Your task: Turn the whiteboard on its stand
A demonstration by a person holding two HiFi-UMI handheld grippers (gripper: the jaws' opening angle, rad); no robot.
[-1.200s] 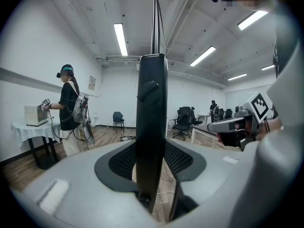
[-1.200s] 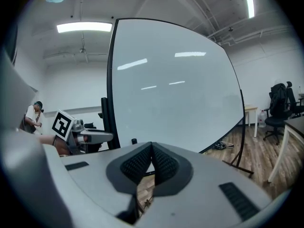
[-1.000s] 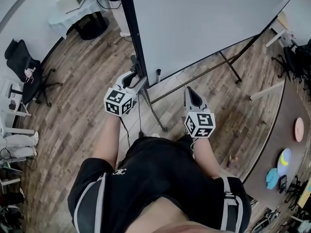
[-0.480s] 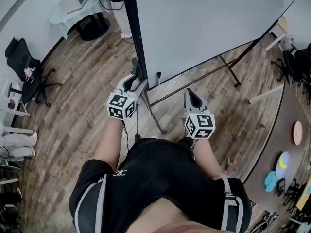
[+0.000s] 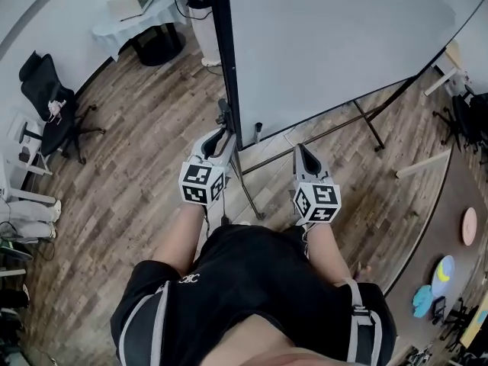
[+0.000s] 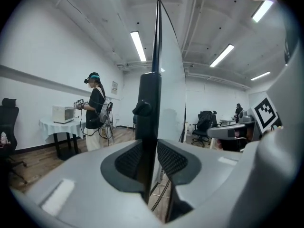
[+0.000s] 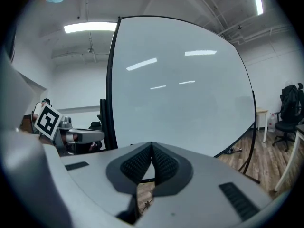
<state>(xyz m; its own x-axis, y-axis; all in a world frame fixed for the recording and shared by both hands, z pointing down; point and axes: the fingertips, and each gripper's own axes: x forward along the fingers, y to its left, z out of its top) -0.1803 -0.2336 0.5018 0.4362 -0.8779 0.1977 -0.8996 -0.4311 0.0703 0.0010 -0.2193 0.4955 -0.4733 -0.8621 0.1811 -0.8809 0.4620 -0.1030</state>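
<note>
The big whiteboard point(image 5: 335, 44) hangs tilted on its black stand point(image 5: 305, 137). Its black side frame point(image 5: 226, 59) runs down between my left gripper's point(image 5: 221, 133) jaws. In the left gripper view the frame point(image 6: 148, 108) fills the gap of the left gripper point(image 6: 151, 160); the jaws are closing and the pads touch it on both sides. My right gripper point(image 5: 300, 151) is shut with nothing in it, just under the board's lower edge and apart from it. In the right gripper view the white surface point(image 7: 180, 89) fills the view beyond the right gripper point(image 7: 152, 148).
The stand's leg point(image 5: 248, 191) slants over the wood floor between my grippers. A cloth-covered table point(image 5: 133, 17) and a black office chair point(image 5: 49, 105) stand at the left. A person point(image 6: 95, 113) stands by that table. A dark table point(image 5: 457, 242) with small things is at the right.
The left gripper's jaws have narrowed onto the board's black frame. Both grippers sit slightly further right and lower in the head view. The right gripper stays shut.
</note>
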